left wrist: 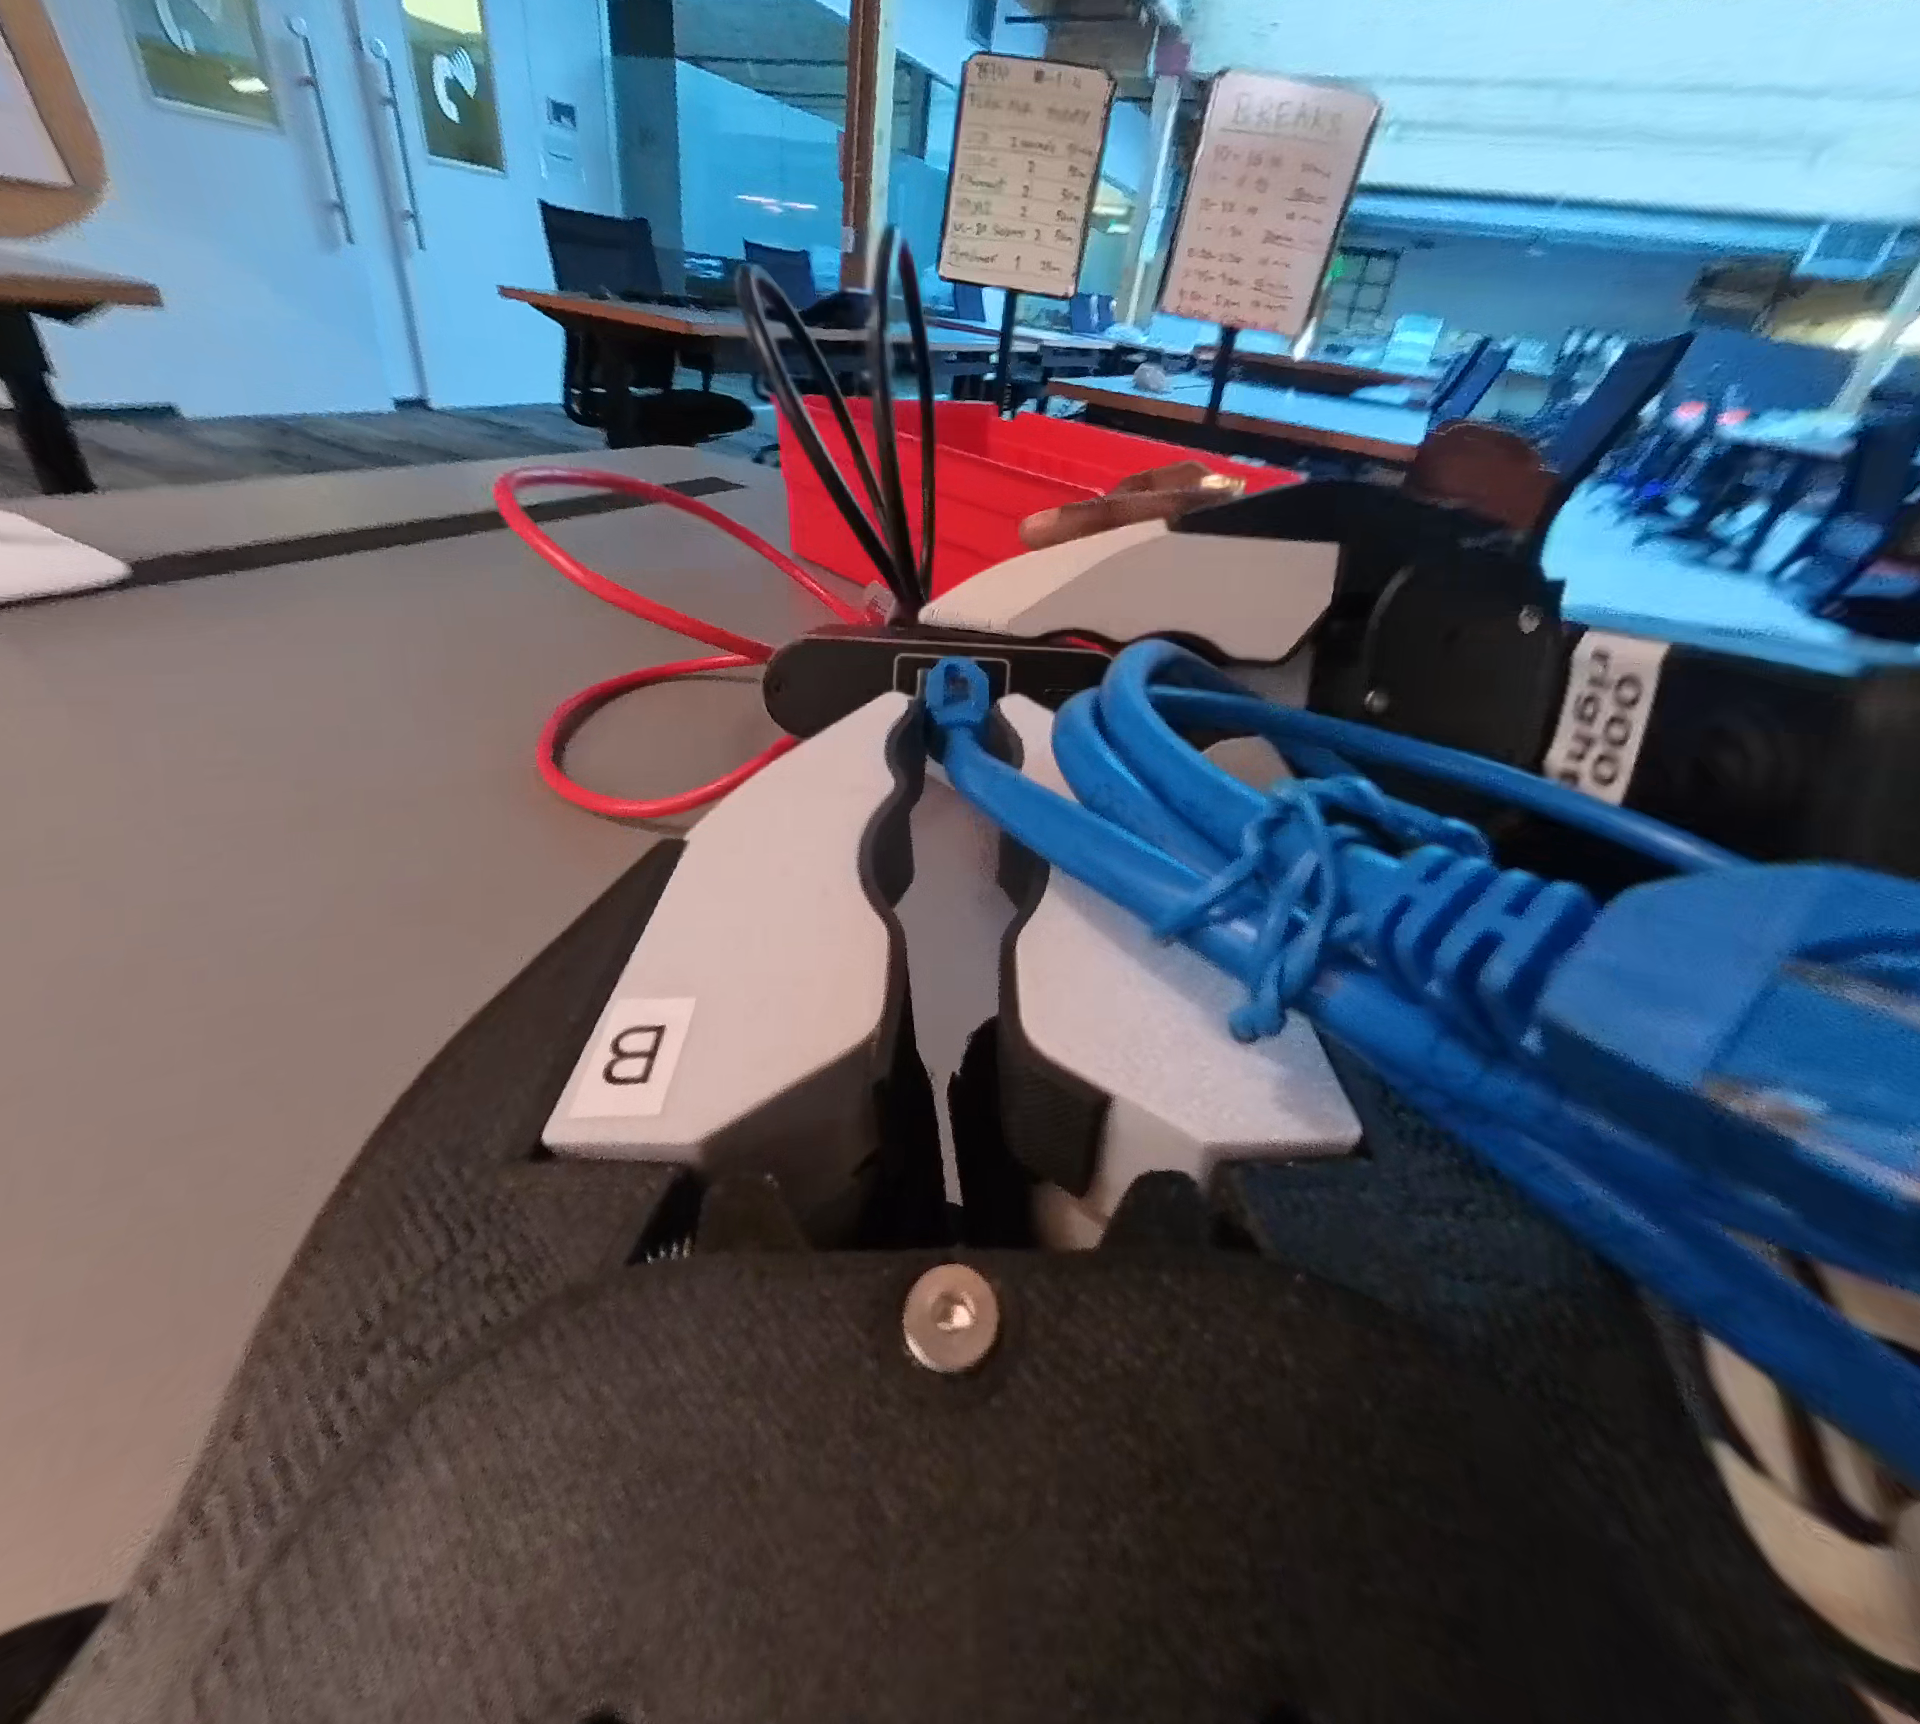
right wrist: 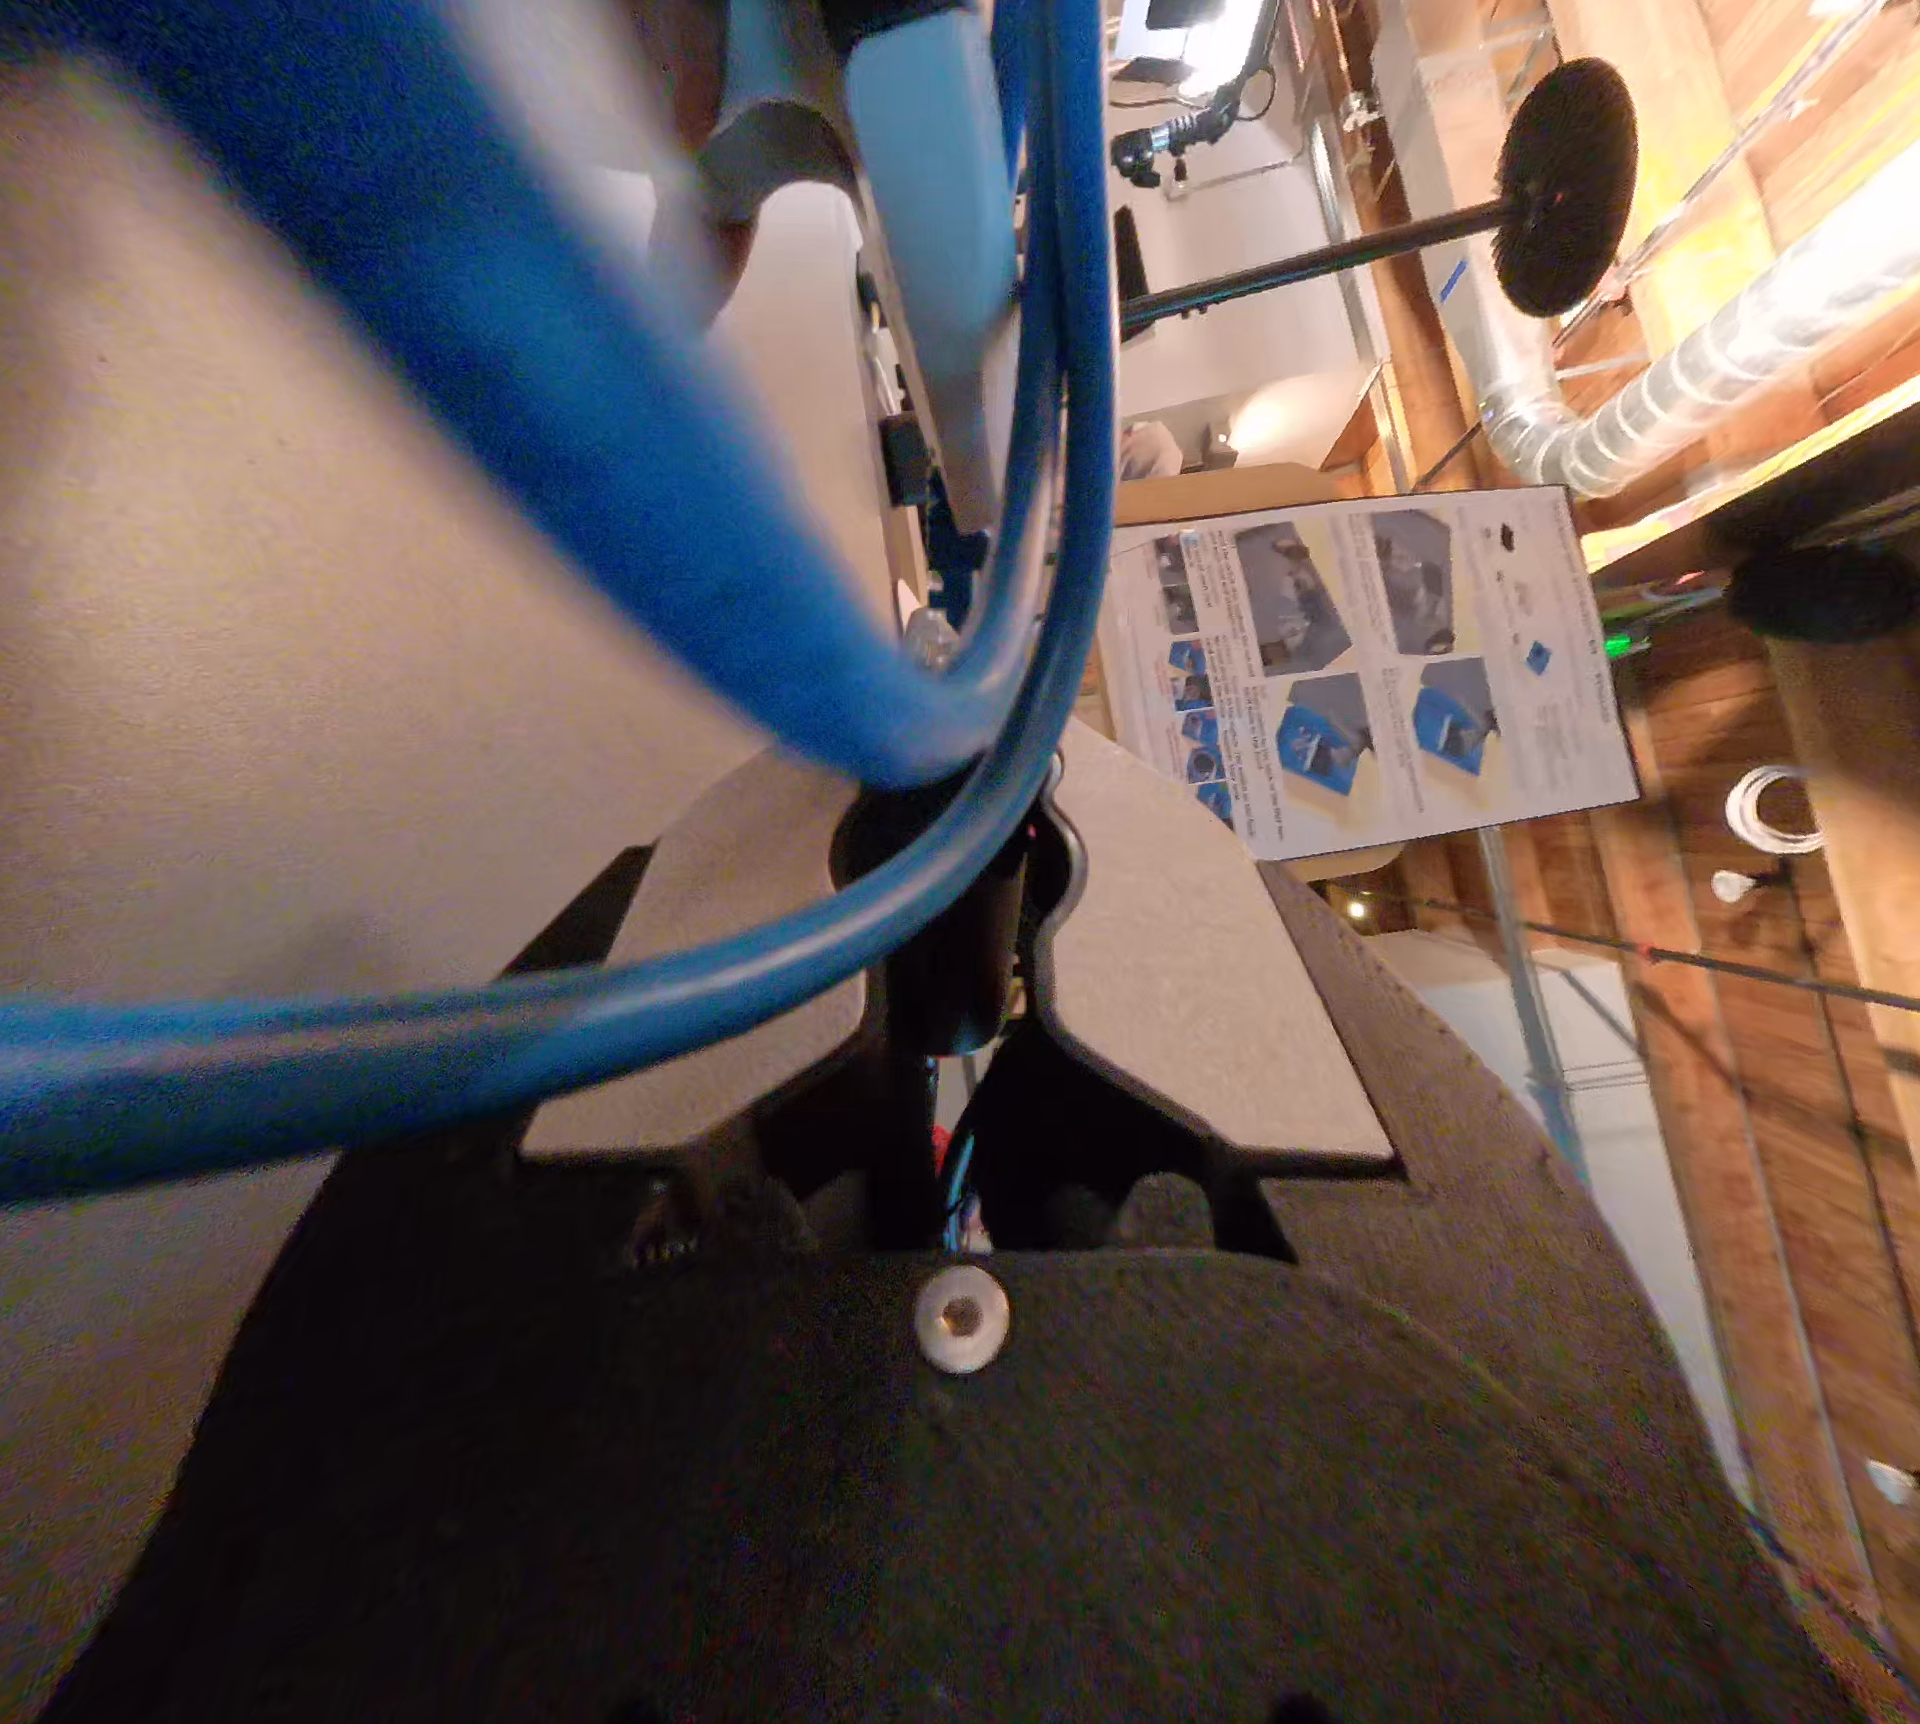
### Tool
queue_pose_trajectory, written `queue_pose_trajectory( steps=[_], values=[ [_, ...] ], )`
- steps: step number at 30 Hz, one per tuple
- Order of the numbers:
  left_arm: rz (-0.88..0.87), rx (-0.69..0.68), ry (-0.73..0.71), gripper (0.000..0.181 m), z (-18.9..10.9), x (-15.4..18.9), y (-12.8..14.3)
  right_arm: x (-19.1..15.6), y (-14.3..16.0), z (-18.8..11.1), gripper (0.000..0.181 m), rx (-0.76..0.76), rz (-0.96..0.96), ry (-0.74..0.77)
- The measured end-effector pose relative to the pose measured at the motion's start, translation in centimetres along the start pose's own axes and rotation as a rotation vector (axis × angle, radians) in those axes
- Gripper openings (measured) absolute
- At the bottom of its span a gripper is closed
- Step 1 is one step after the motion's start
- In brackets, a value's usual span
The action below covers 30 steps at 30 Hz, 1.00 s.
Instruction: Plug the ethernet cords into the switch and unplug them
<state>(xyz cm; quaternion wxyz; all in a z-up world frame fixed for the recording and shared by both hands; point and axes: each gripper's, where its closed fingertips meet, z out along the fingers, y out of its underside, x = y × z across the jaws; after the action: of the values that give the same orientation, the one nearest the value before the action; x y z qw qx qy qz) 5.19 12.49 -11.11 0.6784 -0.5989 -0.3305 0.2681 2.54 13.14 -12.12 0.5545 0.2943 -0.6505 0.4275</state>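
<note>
A small black switch [left wrist: 831,682] is held just above the grey table [left wrist: 312,739]. My left gripper [left wrist: 951,724] is shut on the plug of the blue ethernet cord [left wrist: 956,687], which sits at a port on the switch's near face; how deep it sits is hidden. The rest of the blue cord [left wrist: 1351,864] lies bundled over my right finger. My right gripper [left wrist: 1122,594] reaches in from the right. In the right wrist view it [right wrist: 966,801] is shut on the black switch [right wrist: 956,936], with the blue cord [right wrist: 520,386] looping across. A red cord [left wrist: 623,739] and a black cord [left wrist: 894,427] loop out of the switch's far side.
A red bin [left wrist: 997,479] stands right behind the switch. A person's hand [left wrist: 1122,500] rests on the right gripper. Two whiteboards on stands [left wrist: 1029,178] and desks with chairs are farther back. A printed sheet [right wrist: 1371,677] stands beyond the table in the right wrist view. The tips of both grippers are at nearly the same place.
</note>
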Motion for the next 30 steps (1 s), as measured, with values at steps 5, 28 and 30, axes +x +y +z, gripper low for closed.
queue_pose_trajectory(
  steps=[5, 28, 30],
  values=[
    [-0.101, -0.040, 0.103, 0.011, -0.1, 0.4, 0.4, -0.3, -0.3, -0.5, 0.024, 0.041, -0.050, -0.031],
    [0.265, -0.402, -0.170, 0.052, 0.2, -2.6, 3.8, 0.5, 4.4, -0.8, 0.024, -0.048, -0.123, -0.045],
    [0.274, -0.400, -0.170, 0.052, 0.2, -2.6, 3.8, 0.7, 4.6, -0.8, 0.024, -0.057, -0.129, -0.038]
  ],
)
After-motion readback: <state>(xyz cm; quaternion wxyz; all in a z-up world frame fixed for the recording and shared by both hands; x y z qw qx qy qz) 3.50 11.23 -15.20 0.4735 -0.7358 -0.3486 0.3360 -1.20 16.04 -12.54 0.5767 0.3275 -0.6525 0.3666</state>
